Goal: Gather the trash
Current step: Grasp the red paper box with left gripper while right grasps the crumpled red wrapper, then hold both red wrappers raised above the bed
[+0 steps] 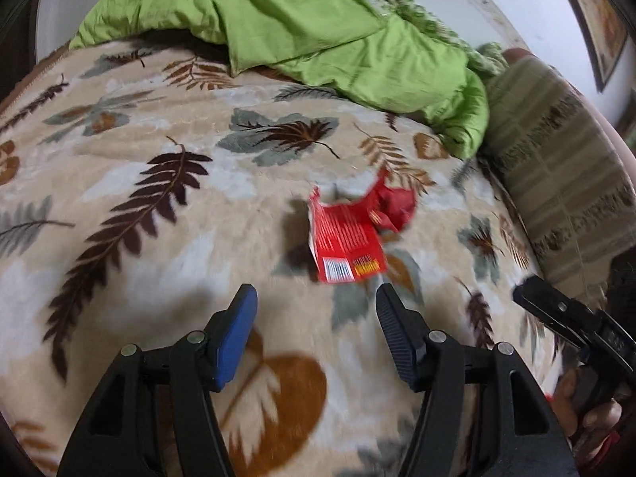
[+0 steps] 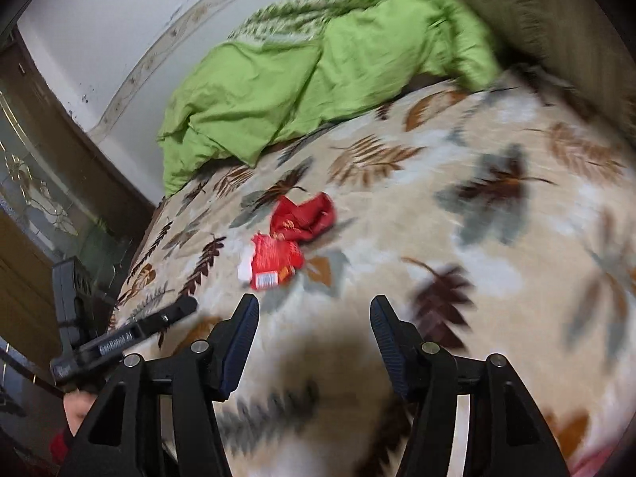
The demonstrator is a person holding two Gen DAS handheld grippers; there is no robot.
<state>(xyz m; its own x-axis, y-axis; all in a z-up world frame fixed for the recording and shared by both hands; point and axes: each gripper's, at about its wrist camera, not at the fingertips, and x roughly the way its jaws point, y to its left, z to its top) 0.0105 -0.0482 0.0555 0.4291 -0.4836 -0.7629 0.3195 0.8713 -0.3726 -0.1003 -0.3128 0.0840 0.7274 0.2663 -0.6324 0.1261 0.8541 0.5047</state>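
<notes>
The torn red wrapper [image 1: 349, 238] lay on the bed's leaf-patterned blanket [image 1: 159, 238], just ahead of my left claw [image 1: 316, 302]. Both my claws, left and right [image 2: 314, 310], gaped wide, holding nothing. I judged the flimsy foil might slide away, or I might pinch blanket pile with it.

Open bed [image 1: 167, 238] lies all round the wrapper [image 1: 349, 238]; quilt [image 1: 318, 31] and pillow [image 1: 556, 167] block beyond.

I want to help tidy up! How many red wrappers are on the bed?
2. A flat torn red wrapper lies on the leaf-patterned blanket ahead of the open left gripper; a crumpled red wrapper touches its far end. More could hide under the green quilt.
</notes>
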